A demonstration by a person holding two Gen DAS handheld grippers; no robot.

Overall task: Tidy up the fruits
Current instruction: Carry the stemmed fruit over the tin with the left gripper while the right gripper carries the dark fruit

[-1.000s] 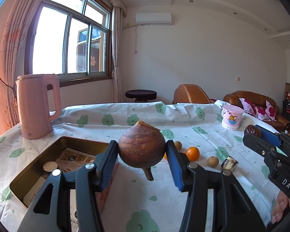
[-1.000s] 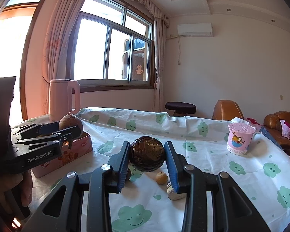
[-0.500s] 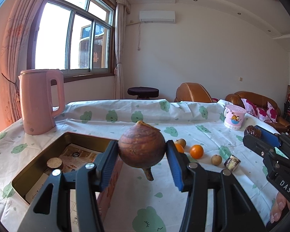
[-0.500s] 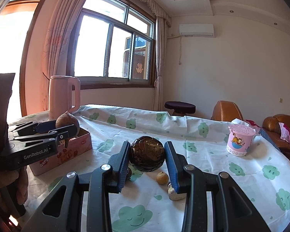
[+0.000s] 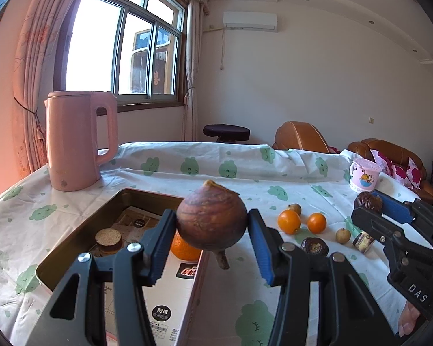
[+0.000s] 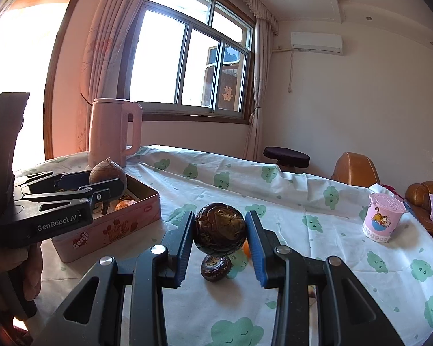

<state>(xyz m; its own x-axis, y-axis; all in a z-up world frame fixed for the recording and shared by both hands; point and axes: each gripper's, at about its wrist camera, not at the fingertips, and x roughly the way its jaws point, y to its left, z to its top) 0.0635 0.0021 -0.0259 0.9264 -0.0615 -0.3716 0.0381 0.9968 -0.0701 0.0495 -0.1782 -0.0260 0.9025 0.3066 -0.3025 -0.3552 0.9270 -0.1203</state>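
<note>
Brown fruit (image 5: 211, 219) gripped in left fingers (image 5: 158, 245) over tin (image 5: 72, 248) — dark fruit (image 6: 219, 229) pinched in right fingers (image 6: 257, 248), orange (image 6: 246, 248) half-hidden

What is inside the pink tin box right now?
In the tin box: an orange, a round brown cork-topped item and printed paper. The left gripper and its brown fruit hide the middle; the near end is covered.

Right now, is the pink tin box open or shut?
Open. The pink tin box has no lid on it; an orange and a round cake lie visible inside.
</note>
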